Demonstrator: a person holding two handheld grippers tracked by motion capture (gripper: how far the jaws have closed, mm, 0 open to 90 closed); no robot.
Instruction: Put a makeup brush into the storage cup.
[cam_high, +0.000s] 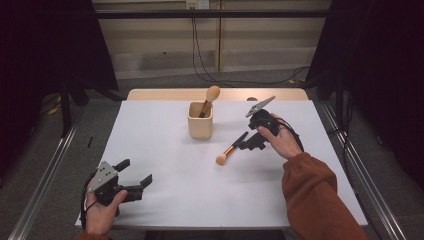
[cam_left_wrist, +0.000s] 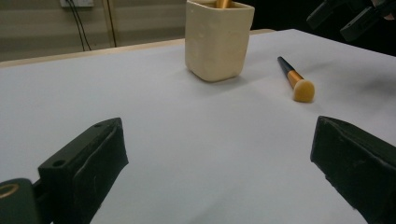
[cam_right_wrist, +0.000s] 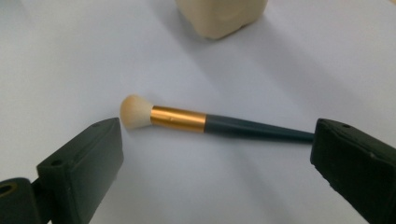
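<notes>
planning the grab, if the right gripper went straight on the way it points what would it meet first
Probably the black-handled makeup brush with the gold ferrule, lying flat on the white table between the open jaws of the right gripper; depth is unclear.

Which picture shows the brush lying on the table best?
The right gripper view: the brush lies close, whole, between open jaws. The left gripper view shows it smaller, farther off. The high view shows it tiny.

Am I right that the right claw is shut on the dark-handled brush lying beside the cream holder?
Not quite. The right claw is open: in the right gripper view its jaws stand wide apart, and the dark-handled brush lies untouched on the table between and beyond them. It does lie beside the cream holder.
</notes>
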